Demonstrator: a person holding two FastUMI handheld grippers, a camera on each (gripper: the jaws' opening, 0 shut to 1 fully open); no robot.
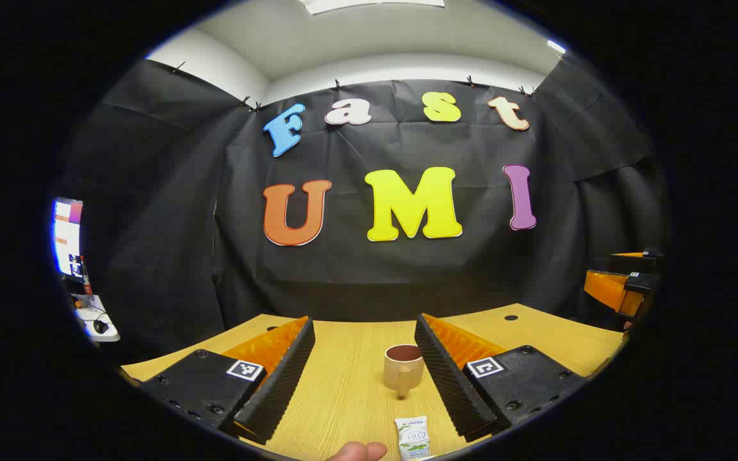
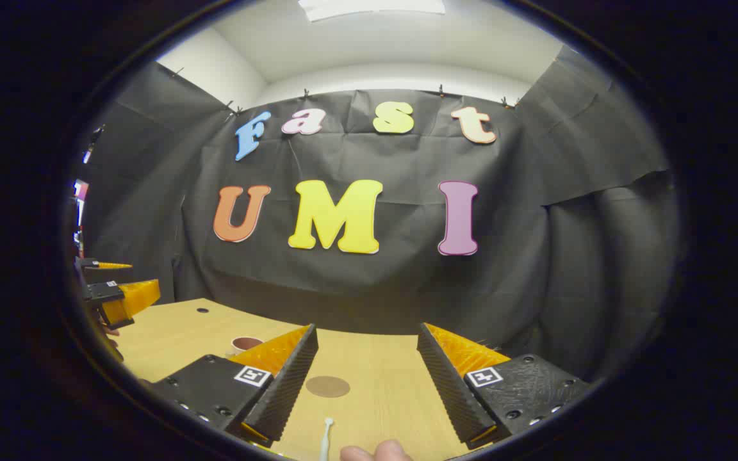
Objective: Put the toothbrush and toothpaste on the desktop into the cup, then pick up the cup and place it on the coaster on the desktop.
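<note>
Left hand-held gripper gapes around glazed cup; ribbed fingers.

We count one cup on the desk; one toothpaste tube just in front of it; one toothbrush, its tip poking up in the right gripper view; one round coaster beyond it; two grippers, left gripper and right gripper; one desk under everything.
</note>
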